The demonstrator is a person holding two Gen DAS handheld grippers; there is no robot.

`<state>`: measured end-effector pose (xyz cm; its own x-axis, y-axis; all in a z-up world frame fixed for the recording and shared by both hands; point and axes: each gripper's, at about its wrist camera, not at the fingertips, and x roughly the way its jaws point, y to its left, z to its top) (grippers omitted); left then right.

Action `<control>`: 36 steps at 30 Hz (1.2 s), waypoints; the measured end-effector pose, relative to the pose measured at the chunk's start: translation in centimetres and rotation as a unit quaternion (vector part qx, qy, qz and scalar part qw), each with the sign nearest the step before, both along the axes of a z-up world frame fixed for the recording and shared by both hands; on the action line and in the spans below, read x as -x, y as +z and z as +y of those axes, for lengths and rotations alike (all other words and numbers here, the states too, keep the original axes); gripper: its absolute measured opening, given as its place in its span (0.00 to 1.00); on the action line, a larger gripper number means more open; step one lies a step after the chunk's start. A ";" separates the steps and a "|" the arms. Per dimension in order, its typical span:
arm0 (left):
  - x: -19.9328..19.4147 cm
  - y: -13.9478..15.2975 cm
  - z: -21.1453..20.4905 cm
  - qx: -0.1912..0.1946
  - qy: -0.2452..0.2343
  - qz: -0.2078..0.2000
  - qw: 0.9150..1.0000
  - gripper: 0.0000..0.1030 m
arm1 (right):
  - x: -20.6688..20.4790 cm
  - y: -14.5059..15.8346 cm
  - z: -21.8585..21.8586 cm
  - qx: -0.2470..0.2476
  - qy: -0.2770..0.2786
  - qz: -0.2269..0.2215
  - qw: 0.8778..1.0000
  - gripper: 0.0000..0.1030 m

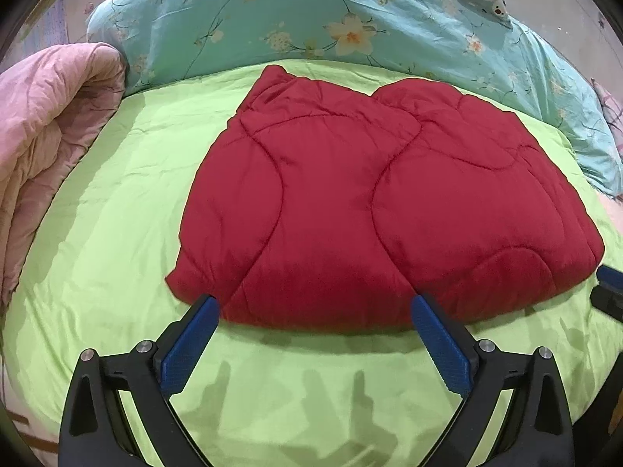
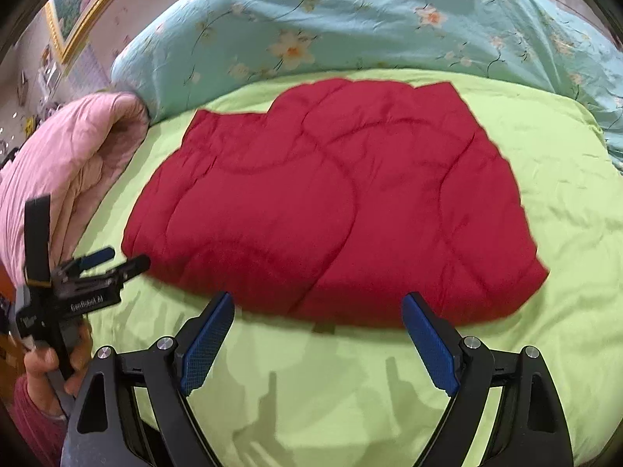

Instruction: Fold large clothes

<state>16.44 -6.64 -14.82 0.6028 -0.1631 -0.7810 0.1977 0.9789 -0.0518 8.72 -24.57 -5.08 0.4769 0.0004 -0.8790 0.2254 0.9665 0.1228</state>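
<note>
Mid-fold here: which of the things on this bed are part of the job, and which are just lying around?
Part of the job:
red quilted piece, folded flat on the green sheet
left claw, open
right claw, open

Just lying about:
green sheet
pink quilt, bunched at left
floral blue bedding behind

Bare green sheet flanks the red quilt; pink duvet blocks left, floral bedding behind

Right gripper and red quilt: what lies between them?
In the right wrist view, only bare green sheet lies between the open right gripper and the red quilt.
</note>
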 end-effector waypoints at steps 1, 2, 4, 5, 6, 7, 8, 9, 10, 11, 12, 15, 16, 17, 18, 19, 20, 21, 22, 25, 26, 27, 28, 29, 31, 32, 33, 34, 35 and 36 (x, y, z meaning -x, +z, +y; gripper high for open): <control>0.4 0.1 0.1 0.001 0.001 -0.002 1.000 0.98 | 0.4 -0.2 0.3 0.001 0.004 0.004 1.000 0.87; 0.9 0.2 0.2 0.003 0.003 -0.004 1.000 0.98 | 0.6 -0.3 0.5 0.004 0.007 0.008 1.000 0.87; 1.4 0.3 0.4 0.005 -0.001 -0.003 1.000 0.98 | 0.9 -0.3 0.8 0.010 0.009 0.014 1.000 0.87; 1.6 0.5 0.5 0.004 -0.004 -0.002 1.000 0.98 | 1.1 -0.3 0.8 0.012 0.011 0.017 1.000 0.87; 1.9 0.8 0.5 0.000 -0.007 -0.002 1.000 0.98 | 1.1 -0.1 0.8 0.013 0.012 0.018 1.000 0.87; 2.1 1.2 0.4 -0.006 -0.009 -0.005 1.000 0.98 | 1.2 0.1 0.8 0.014 0.012 0.020 1.000 0.87; 2.3 1.6 0.4 -0.012 -0.009 -0.010 1.000 0.98 | 1.2 0.3 0.9 0.015 0.012 0.020 1.000 0.87; 2.4 2.1 0.4 -0.018 -0.010 -0.014 1.000 0.98 | 1.2 0.8 0.8 0.018 0.014 0.020 1.000 0.87; 2.5 2.5 0.4 -0.020 -0.011 -0.016 1.000 0.98 | 1.2 1.2 0.9 0.020 0.015 0.018 1.000 0.87; 2.6 3.1 0.3 -0.024 -0.010 -0.019 0.999 0.98 | 1.2 1.6 0.9 0.023 0.016 0.016 0.999 0.87; 2.7 3.6 0.2 -0.027 -0.009 -0.020 0.999 0.98 | 1.2 2.1 0.9 0.026 0.017 0.014 0.999 0.89; 3.0 5.0 -0.3 -0.033 -0.013 -0.027 0.999 0.98 | 1.1 3.3 1.0 0.031 0.018 0.006 0.999 0.91; 3.0 5.3 -0.3 -0.034 -0.014 -0.029 0.999 0.99 | 1.0 3.8 0.9 0.034 0.018 0.002 0.999 0.91; 3.1 5.7 -0.5 -0.037 -0.015 -0.032 0.999 0.99 | 1.0 3.9 0.9 0.035 0.019 0.000 0.999 0.92; 3.2 6.0 -0.6 -0.039 -0.017 -0.034 0.999 0.99 | 0.9 4.2 0.9 0.037 0.020 -0.002 0.999 0.92; 3.2 6.2 -0.7 -0.040 -0.019 -0.035 0.998 0.99 | 0.9 4.3 0.8 0.038 0.020 -0.004 0.999 0.93; 3.4 6.4 -0.9 -0.043 -0.020 -0.037 0.998 0.99 | 0.9 4.3 0.8 0.037 0.019 -0.005 0.999 0.93; 3.5 6.5 -0.9 -0.045 -0.022 -0.038 0.998 0.99 | 0.8 4.3 0.7 0.037 0.018 -0.004 0.999 0.93; 3.5 6.5 -0.9 -0.047 -0.023 -0.039 0.998 0.99 | 0.7 4.2 0.7 0.037 0.018 -0.002 0.999 0.93; 3.8 6.4 -1.2 -0.051 -0.027 -0.041 0.998 0.99 | 0.5 3.7 0.6 0.033 0.017 0.003 0.999 0.93; 3.7 6.4 -1.3 -0.051 -0.028 -0.040 0.997 0.99 | 0.4 3.6 0.5 0.032 0.018 0.005 0.999 0.93; 3.7 6.3 -1.4 -0.053 -0.029 -0.039 0.997 0.99 | 0.2 3.3 0.5 0.030 0.019 0.006 0.999 0.93; 3.6 6.2 -1.5 -0.055 -0.031 -0.038 0.997 0.99 | 0.1 3.1 0.4 0.029 0.020 0.009 0.999 0.93; 3.4 6.1 -1.5 -0.056 -0.032 -0.036 0.997 0.99 | -0.1 2.8 0.4 0.029 0.020 0.012 0.999 0.93; 3.0 5.9 -1.7 -0.059 -0.034 -0.034 0.997 0.99 | -0.4 2.4 0.2 0.025 0.021 0.017 0.999 0.93; 2.6 5.7 -1.7 -0.060 -0.035 -0.032 0.997 0.99 | -0.7 2.1 0.1 0.023 0.021 0.020 0.999 0.93; 2.4 5.6 -1.9 -0.061 -0.035 -0.030 0.997 0.99 | -0.9 1.8 0.0 0.021 0.021 0.023 0.999 0.93; 2.1 5.5 -1.9 -0.062 -0.036 -0.029 0.997 0.99 | -1.1 1.5 0.0 0.020 0.021 0.027 0.999 0.93; 1.9 5.4 -2.0 -0.064 -0.036 -0.027 0.997 0.99 | -1.3 1.2 0.0 0.019 0.022 0.029 0.999 0.93; 1.6 5.2 -2.1 -0.066 -0.035 -0.026 0.997 0.99 | -1.5 1.0 -0.1 0.019 0.023 0.031 0.999 0.93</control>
